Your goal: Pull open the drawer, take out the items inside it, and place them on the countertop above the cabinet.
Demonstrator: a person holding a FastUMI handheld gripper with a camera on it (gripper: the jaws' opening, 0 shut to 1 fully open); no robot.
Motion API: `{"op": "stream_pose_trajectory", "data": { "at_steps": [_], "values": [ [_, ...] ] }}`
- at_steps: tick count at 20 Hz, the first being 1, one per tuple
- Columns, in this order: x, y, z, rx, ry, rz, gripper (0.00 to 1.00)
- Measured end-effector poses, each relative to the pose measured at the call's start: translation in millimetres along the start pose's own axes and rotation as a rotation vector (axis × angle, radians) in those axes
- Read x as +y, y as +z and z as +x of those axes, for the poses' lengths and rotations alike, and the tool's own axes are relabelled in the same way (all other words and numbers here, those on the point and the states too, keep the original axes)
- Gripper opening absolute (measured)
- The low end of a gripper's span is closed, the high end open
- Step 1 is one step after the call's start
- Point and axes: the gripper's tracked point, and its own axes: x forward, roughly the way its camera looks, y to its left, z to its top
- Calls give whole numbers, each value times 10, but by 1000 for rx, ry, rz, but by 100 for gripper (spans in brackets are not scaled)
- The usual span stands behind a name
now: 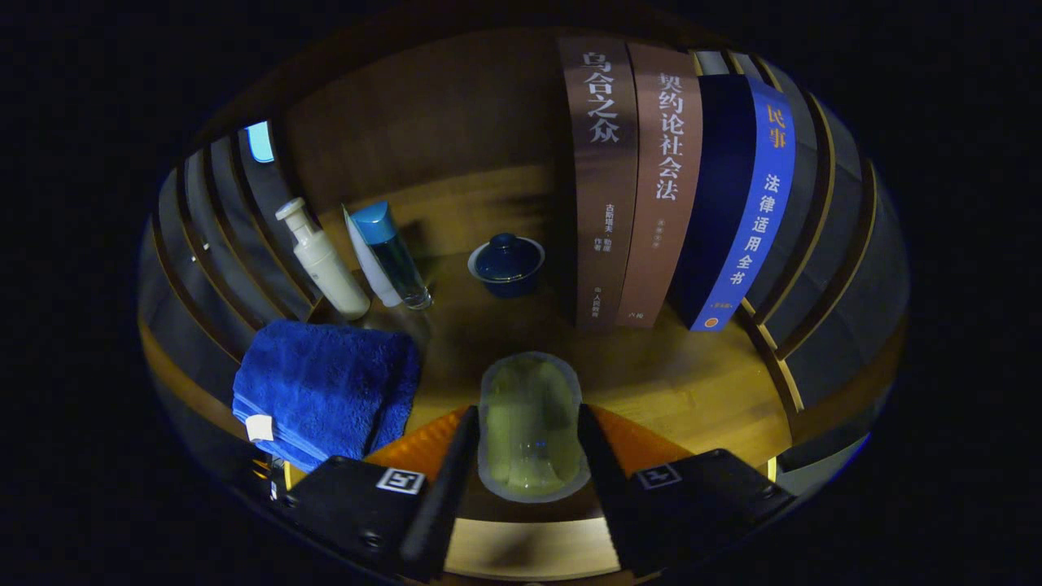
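Three books (676, 187) are standing upright on the wooden countertop (700, 382) beyond the fingers, with a lidded blue cup (506, 265) just beside them, then a blue-capped bottle (393, 254) and a white pump bottle (321, 259) leaning near a folded blue towel (321, 391). The gripper (529, 439) is clamping what seems a pale, translucent greenish container (529, 427) between both fingers, above the countertop's front edge.

We see a dim, warm-lit scene, brightest on the wooden countertop (692, 391) ahead of the gripper (529, 456). Its fingers, closed on a translucent glass (529, 423), sit soft and blurred. Fisheye distortion bends the books (635, 187) and the slatted walls (822, 268); shadows deepen behind.
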Motion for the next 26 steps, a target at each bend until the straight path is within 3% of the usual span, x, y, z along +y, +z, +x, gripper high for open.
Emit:
{"op": "stream_pose_trajectory", "data": {
  "at_steps": [1,5,11,17,26],
  "values": [
    [15,12,-11,-7,5,3,84],
    [-22,57,-102,-44,-17,-2,99],
    [27,144,-487,-194,-26,-41,100],
    [181,10,-1261,-435,-7,-50,100],
    [277,-861,-2449,-712,-11,-55,99]
  ]
}}
